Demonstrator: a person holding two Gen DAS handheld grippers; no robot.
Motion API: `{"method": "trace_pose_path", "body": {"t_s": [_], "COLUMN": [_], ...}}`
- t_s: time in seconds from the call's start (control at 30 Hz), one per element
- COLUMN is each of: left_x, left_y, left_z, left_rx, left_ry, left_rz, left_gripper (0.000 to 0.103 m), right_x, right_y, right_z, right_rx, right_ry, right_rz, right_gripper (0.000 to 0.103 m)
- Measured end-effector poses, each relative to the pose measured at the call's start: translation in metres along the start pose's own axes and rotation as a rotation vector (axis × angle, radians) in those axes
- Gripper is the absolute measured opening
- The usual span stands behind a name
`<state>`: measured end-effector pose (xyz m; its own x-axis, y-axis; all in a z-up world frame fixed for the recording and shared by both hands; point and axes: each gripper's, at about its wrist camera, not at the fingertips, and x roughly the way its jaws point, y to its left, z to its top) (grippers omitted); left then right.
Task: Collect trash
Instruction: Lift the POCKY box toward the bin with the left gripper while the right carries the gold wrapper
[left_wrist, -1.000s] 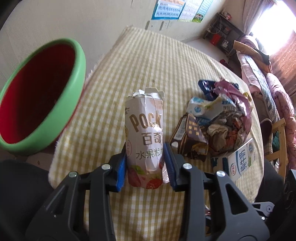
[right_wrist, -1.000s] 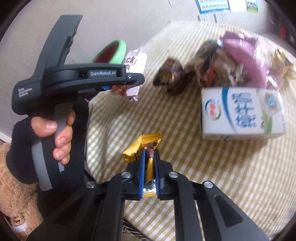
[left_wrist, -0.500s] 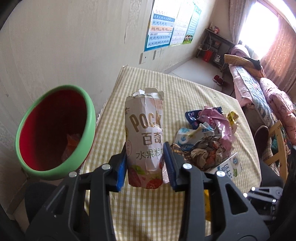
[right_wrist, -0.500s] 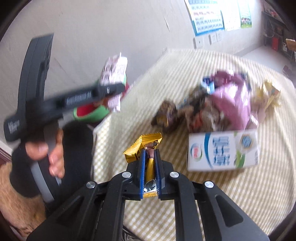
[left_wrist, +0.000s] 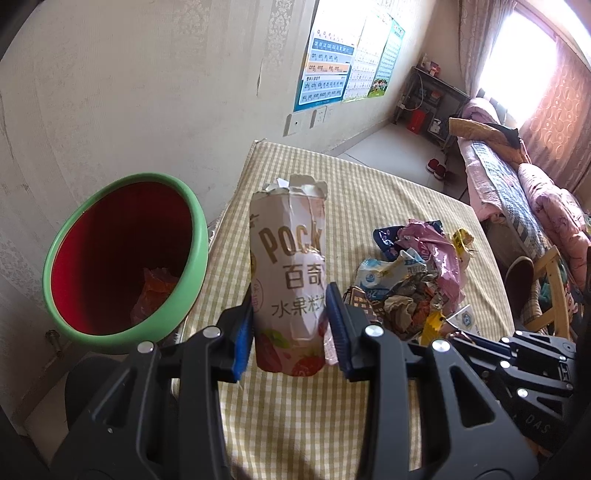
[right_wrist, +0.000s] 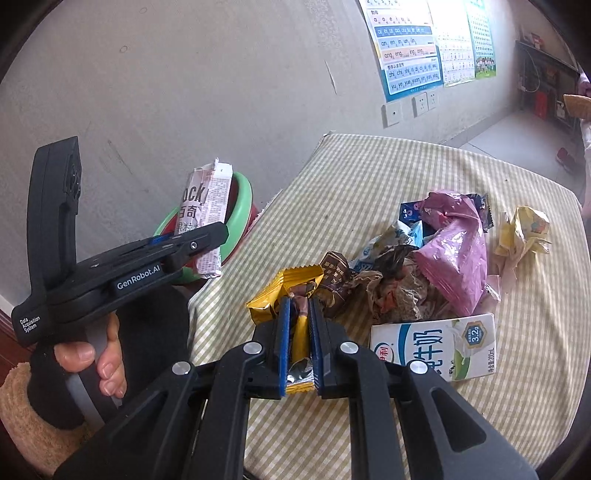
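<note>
Left-wrist view: a torn Pocky box (left_wrist: 290, 284) is clamped upright by the left gripper (left_wrist: 290, 332) beside the green bin (left_wrist: 125, 258), presumably for dropping in, while a yellow wrapper (right_wrist: 299, 317) is pinched in the right gripper (right_wrist: 300, 343) above the table (right_wrist: 369, 184).

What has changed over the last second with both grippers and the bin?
Both grippers rose off the table, carrying their loads. The left gripper now holds the Pocky box beside the bin, whose inside has come into view. Grips are unchanged: the right gripper still pinches the yellow wrapper; the pile lies untouched.
</note>
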<state>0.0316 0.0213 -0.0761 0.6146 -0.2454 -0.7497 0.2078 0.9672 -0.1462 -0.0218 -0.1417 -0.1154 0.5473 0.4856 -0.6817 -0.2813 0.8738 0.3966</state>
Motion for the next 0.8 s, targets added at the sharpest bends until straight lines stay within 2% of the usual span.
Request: {"method": "trace_pose_path", "body": {"t_s": [0.27,0.8], "left_x": [-0.009,-0.016], "left_y": [0.003,0.043], "left_z": [0.002,0.003], "left_rx": [0.016,-0.075], "left_ry": [-0.034,-0.051], "left_rz": [0.024,0.057], "left_gripper": [0.035,0.035], "right_x": [0.003,0.025], "right_y": [0.013,0.053], "right_z": [0.009,0.037], "right_rx": [-0.026,-0.087], "right_ry": [-0.011,0.000], "right_rz": [0.014,0.065], "right_gripper": [0.012,0.012]}}
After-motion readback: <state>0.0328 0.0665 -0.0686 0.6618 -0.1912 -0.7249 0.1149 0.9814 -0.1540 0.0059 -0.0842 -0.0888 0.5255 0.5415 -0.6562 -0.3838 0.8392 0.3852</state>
